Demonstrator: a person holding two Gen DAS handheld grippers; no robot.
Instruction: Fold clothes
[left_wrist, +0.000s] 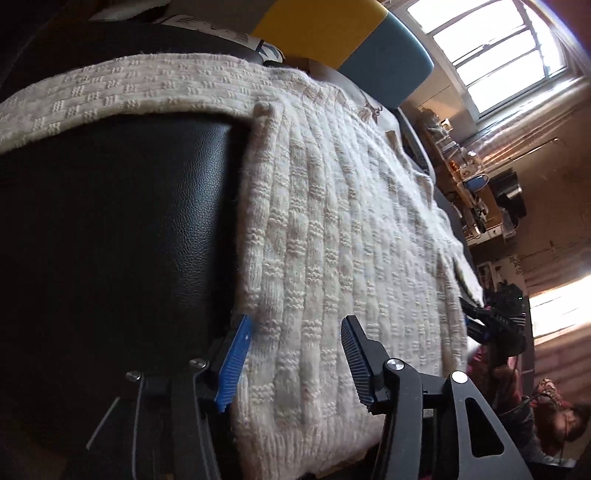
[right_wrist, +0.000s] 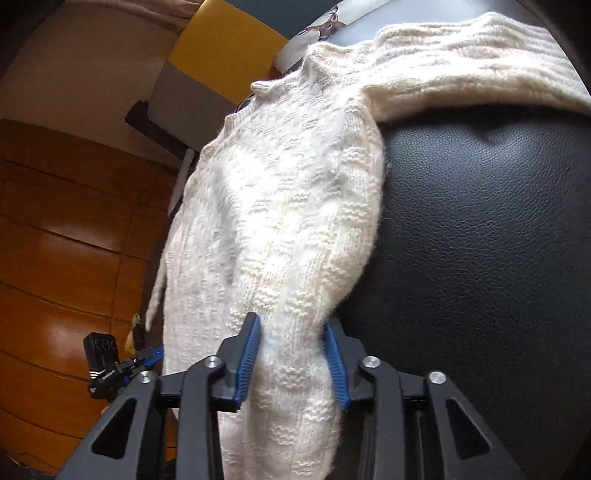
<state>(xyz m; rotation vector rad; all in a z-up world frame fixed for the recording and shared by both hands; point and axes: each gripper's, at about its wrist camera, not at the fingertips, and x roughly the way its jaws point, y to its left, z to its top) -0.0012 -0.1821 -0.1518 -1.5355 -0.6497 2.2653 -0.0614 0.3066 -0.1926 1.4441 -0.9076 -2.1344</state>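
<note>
A cream knitted sweater (left_wrist: 332, 229) lies spread over a black leather seat (left_wrist: 129, 240), one sleeve stretched out to the far left. My left gripper (left_wrist: 295, 350) is open at the near hem: its blue pad sits at the sweater's side edge and the other finger rests over the knit. In the right wrist view the sweater (right_wrist: 288, 192) bunches into a thick fold, and my right gripper (right_wrist: 291, 363) is shut on that fold at the opposite hem corner. The right gripper (left_wrist: 484, 325) also shows at the sweater's far edge in the left wrist view.
A yellow and teal cushion (left_wrist: 332, 33) and a deer-print pillow (right_wrist: 325, 29) lie beyond the sweater. Wooden panelling (right_wrist: 66, 240) runs along the left of the seat. Cluttered shelves (left_wrist: 476, 192) stand under a bright window (left_wrist: 495, 51).
</note>
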